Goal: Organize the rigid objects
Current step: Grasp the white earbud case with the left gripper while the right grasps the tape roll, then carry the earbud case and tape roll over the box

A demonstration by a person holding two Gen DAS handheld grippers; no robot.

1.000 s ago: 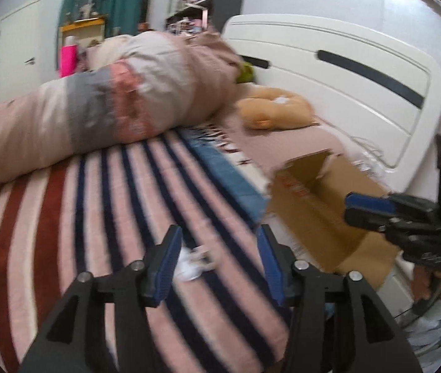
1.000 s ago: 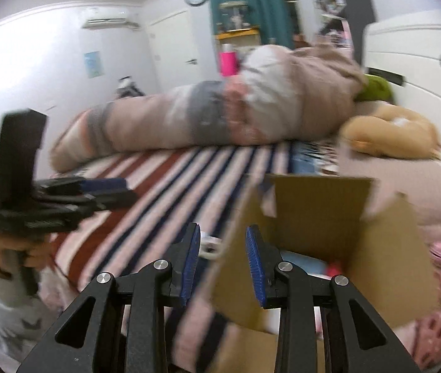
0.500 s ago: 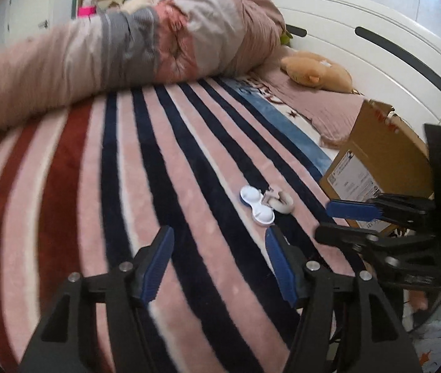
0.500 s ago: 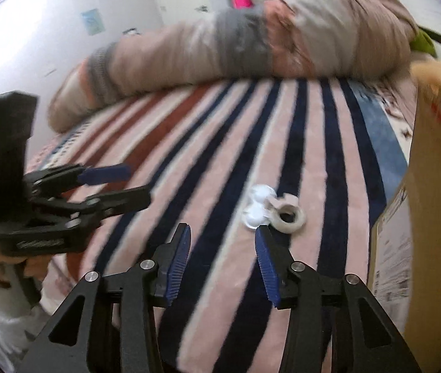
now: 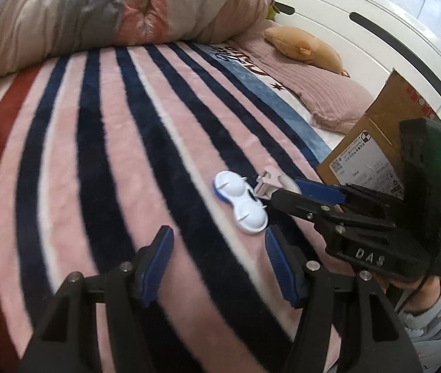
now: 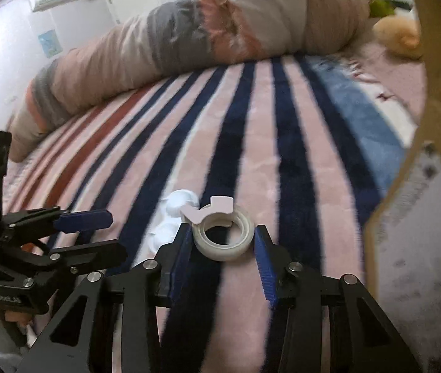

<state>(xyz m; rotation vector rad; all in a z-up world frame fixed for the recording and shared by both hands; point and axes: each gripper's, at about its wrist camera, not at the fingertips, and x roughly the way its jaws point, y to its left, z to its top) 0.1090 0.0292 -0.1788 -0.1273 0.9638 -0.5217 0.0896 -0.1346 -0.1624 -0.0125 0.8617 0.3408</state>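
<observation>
A white tape roll with a pale pink dispenser tab (image 6: 224,237) lies on the striped blanket (image 6: 251,130). My right gripper (image 6: 223,242) is open with its jaws on either side of the roll. A white two-lobed plastic piece (image 5: 241,201) lies just left of the roll; it also shows in the right wrist view (image 6: 170,217). My left gripper (image 5: 217,256) is open and empty, just short of the white piece. In the left wrist view my right gripper (image 5: 285,191) reaches in from the right and hides most of the roll (image 5: 268,181).
An open cardboard box (image 5: 385,143) stands on the bed at the right, close to my right gripper; its wall (image 6: 419,217) fills the right edge. A rolled duvet (image 5: 121,12) lies at the back. A plush toy (image 5: 304,48) rests on a pillow by the white headboard (image 5: 375,31).
Both grippers have moved down and forward to the blanket. My right gripper's jaws now straddle the tape roll; my left gripper has come closer to the white piece.
</observation>
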